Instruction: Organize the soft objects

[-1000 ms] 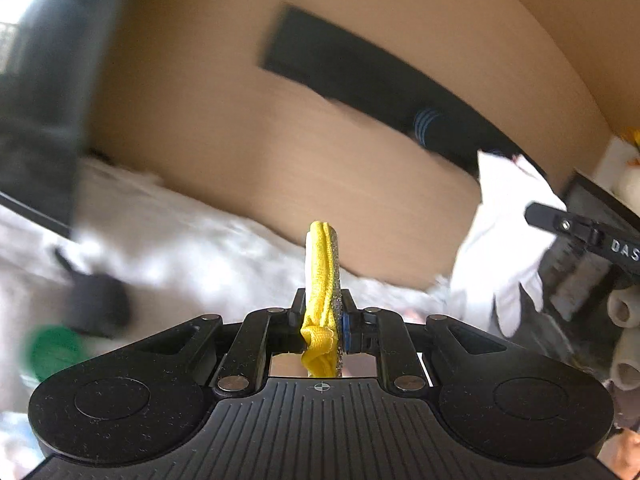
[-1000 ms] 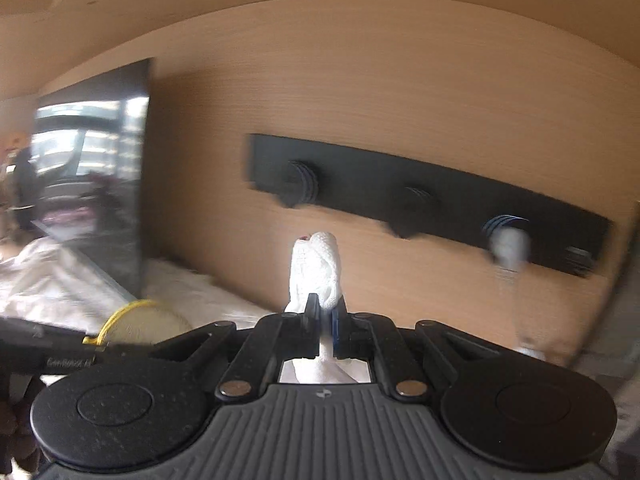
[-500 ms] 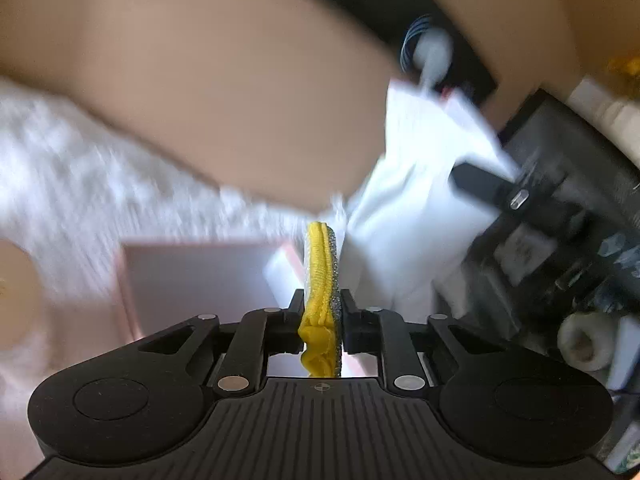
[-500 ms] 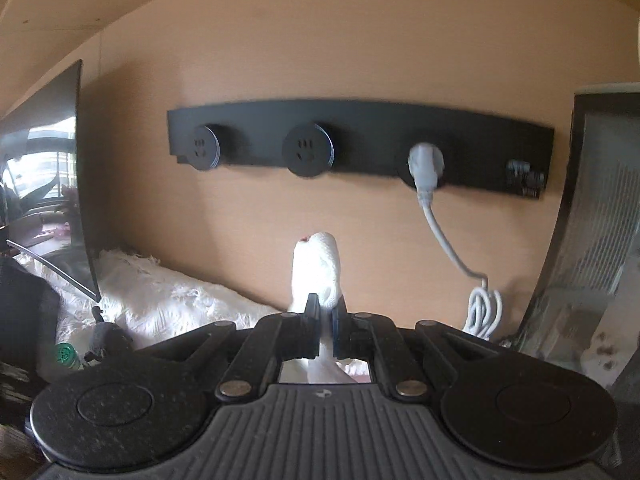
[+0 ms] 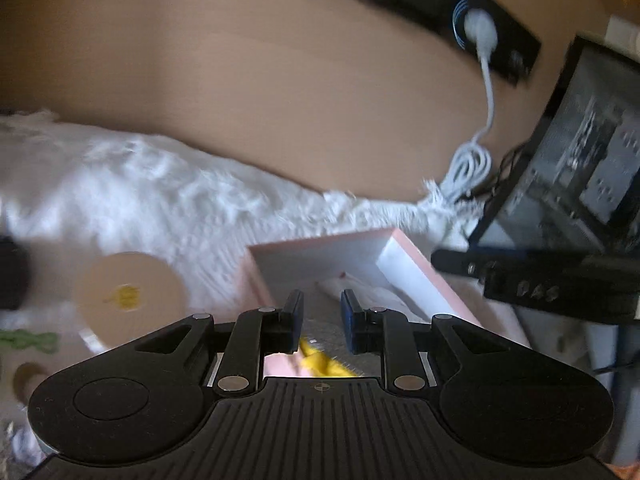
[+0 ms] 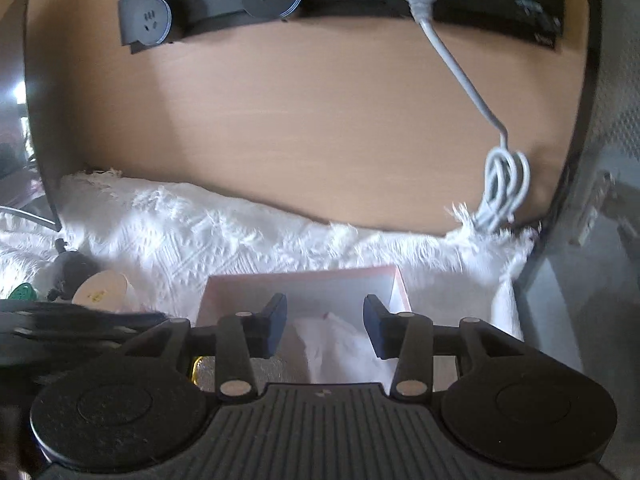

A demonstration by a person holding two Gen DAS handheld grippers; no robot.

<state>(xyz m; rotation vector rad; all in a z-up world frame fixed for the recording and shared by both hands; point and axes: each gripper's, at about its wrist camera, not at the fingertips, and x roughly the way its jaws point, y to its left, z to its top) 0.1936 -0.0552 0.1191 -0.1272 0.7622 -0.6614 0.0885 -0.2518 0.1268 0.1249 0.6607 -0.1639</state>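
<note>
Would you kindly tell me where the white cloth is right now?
The white cloth lies inside the pink box, below the open right gripper; the left view shows it there too.

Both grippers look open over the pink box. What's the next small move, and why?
Probably lift both grippers straight up and clear. The left gripper and right gripper are both open, holding nothing. The yellow-edged pad and the white cloth appear to lie in the pink box under them, so nothing is left to release here.
</note>
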